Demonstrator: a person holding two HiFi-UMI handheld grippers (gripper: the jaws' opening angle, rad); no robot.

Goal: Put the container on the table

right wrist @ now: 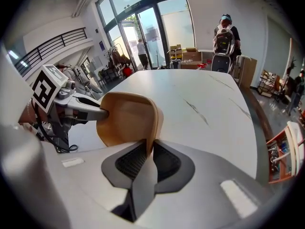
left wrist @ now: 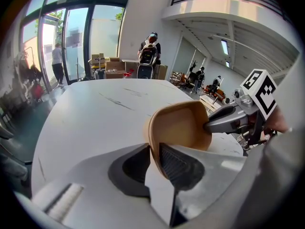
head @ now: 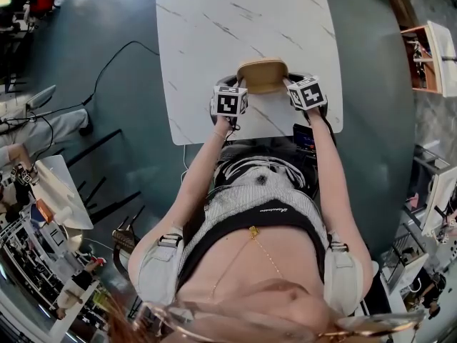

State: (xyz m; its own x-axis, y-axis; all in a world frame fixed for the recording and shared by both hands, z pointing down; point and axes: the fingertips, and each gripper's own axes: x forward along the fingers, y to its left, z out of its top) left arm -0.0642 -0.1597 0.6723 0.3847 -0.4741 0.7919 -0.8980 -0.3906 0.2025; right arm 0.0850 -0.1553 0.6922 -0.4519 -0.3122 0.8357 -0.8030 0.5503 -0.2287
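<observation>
Both arms extend forward, left tool (left wrist: 153, 149) and right tool (right wrist: 151, 145) each clamped tight.

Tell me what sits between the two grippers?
A tan rounded container, its rim pinched by the left gripper and right gripper; the head view shows it.

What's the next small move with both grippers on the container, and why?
Probably lower both grippers together, keeping them level, until the base seats on the table. The left gripper and right gripper are each shut on opposite rim walls of the tan container, which is over the table's near edge. I can't tell whether it touches the top, so releasing now seems premature.
</observation>
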